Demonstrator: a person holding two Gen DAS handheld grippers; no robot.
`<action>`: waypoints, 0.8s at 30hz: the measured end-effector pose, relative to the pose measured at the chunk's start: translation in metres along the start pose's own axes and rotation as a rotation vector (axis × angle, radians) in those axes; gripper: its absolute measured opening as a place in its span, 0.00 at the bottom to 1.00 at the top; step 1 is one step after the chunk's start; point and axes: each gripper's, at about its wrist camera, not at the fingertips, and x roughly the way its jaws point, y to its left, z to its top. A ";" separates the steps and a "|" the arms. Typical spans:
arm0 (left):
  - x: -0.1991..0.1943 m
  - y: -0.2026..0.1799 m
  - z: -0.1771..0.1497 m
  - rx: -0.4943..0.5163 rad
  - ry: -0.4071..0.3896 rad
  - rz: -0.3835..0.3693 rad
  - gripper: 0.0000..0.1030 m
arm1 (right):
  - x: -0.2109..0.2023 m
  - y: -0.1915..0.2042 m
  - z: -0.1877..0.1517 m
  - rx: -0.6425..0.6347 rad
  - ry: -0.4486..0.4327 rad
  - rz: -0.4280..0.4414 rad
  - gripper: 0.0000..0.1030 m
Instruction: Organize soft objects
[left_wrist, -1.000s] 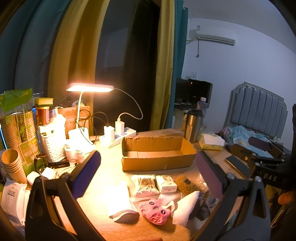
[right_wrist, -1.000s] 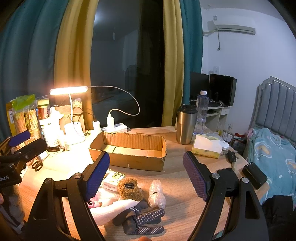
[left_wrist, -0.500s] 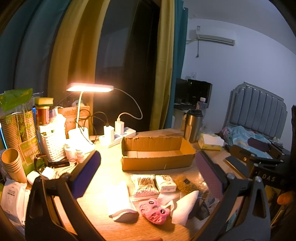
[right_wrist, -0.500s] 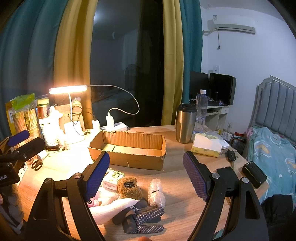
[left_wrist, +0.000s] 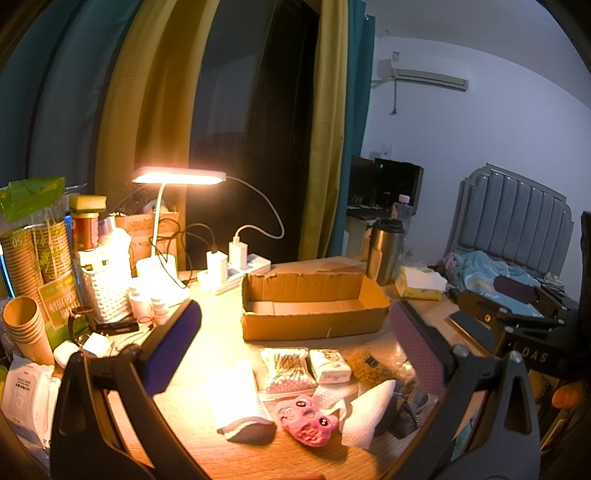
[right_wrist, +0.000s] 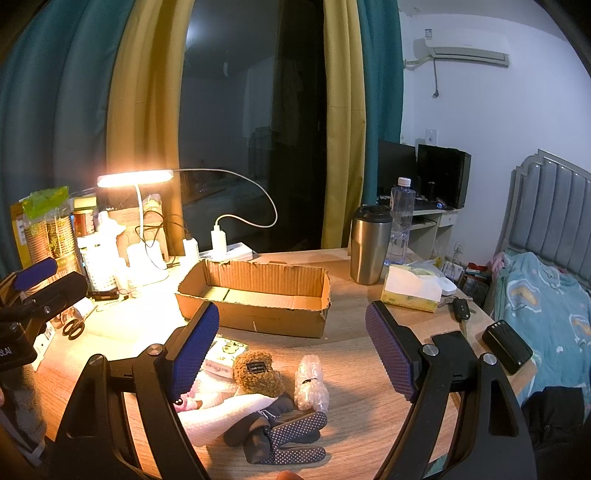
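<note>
Both grippers, left gripper (left_wrist: 295, 354) & right gripper (right_wrist: 291, 347), hang w/ jaws spread wide, holding nothing. Soft stuff sits in a tight heap just in front of the cardboard box (right_wrist: 255, 295): pink plush (left_wrist: 306, 419), brown plush (right_wrist: 258, 373), dotted gloves (right_wrist: 284, 435). Risk imo: items touch/overlap, so one pinch could snag a neighbor or drag the heap off the table's near edge.

Right claw (right_wrist: 291, 347) gapes above brown plush (right_wrist: 258, 373) and gloves (right_wrist: 284, 435).
</note>
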 end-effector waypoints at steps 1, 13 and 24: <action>0.000 0.000 0.000 0.000 -0.001 0.000 1.00 | 0.000 0.000 0.000 0.000 0.000 -0.001 0.82; -0.001 -0.003 0.000 0.000 0.003 0.001 1.00 | 0.000 -0.001 -0.002 0.002 0.004 0.000 0.82; 0.012 0.000 -0.002 -0.005 0.032 0.014 1.00 | 0.002 -0.005 -0.006 0.010 0.013 -0.002 0.82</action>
